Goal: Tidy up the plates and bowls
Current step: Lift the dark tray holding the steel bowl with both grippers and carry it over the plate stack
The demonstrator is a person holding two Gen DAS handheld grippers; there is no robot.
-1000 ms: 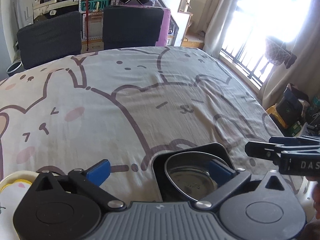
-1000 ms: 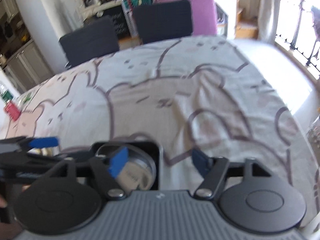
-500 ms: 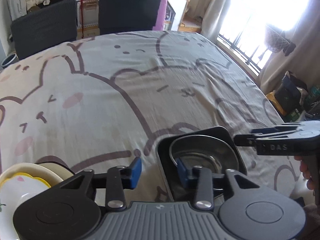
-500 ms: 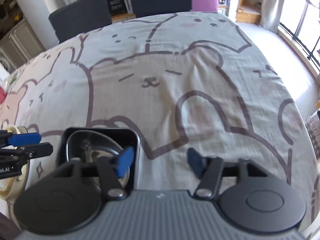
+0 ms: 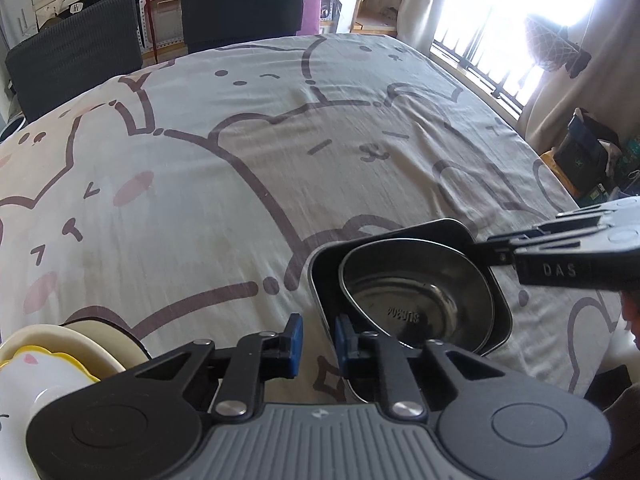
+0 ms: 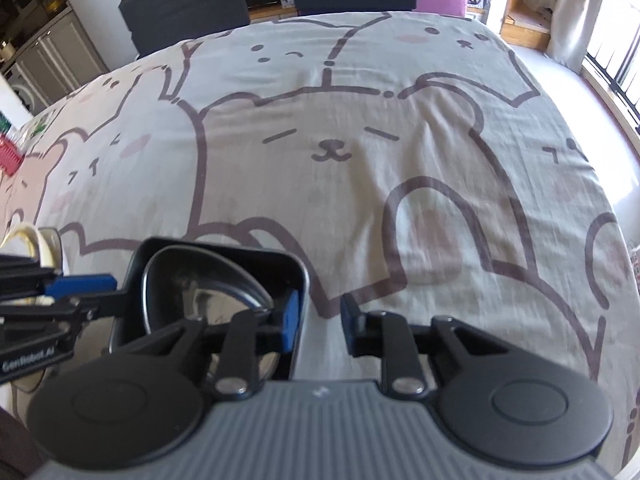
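Table covered by a cartoon-animal cloth point(image 5: 248, 184).

Left wrist view, left to right:
- Near left corner: a stack of plates point(image 5: 60, 356), cream rims with a yellow-edged white one on top, partly hidden behind the gripper body.
- Left gripper point(image 5: 318, 338), pointing steeply down, jaws closing. Its blue pads straddle the left wall of the black square tray point(image 5: 502, 312): one pad is outside the wall over the cloth, the other inside. A narrow gap shows on the outer side, so the pads are not yet pressing on the wall.
- Steel bowl point(image 5: 416, 296) sits inside the tray, tilted, its far rim resting against the tray's far wall.
- Right gripper enters from the right edge, its fingertips at the tray's right wall.
- Far side: two dark chairs point(image 5: 76, 68) at the table edge; a bright window with curtains at the far right.

Right wrist view, left to right:
- Left gripper comes in from the left edge at the tray's left wall, a blue pad showing.
- Tray and bowl point(image 6: 208, 292) near left.
- Right gripper point(image 6: 320, 326), jaws closing, straddles the tray's right wall point(image 6: 303, 280): the left pad is inside, the right pad outside over the cloth and clear of the wall. Not clamped.
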